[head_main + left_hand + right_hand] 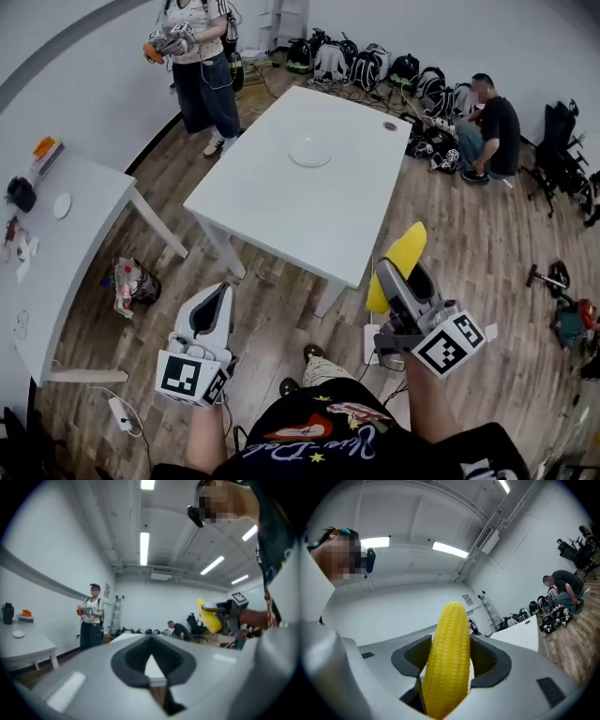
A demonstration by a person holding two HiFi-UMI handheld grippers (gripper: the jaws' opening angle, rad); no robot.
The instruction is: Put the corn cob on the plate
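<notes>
A yellow corn cob stands between the jaws of my right gripper, which is shut on it; in the right gripper view the corn cob fills the gap between the dark pads. From the left gripper view the same corn cob shows off to the right. A pale plate lies on the white table well ahead of both grippers. My left gripper is held low at the left, shut with nothing in it.
One person stands beyond the table holding grippers. Another person crouches at the back right by a row of backpacks. A second white table with small items is at the left, a bag on the floor beside it.
</notes>
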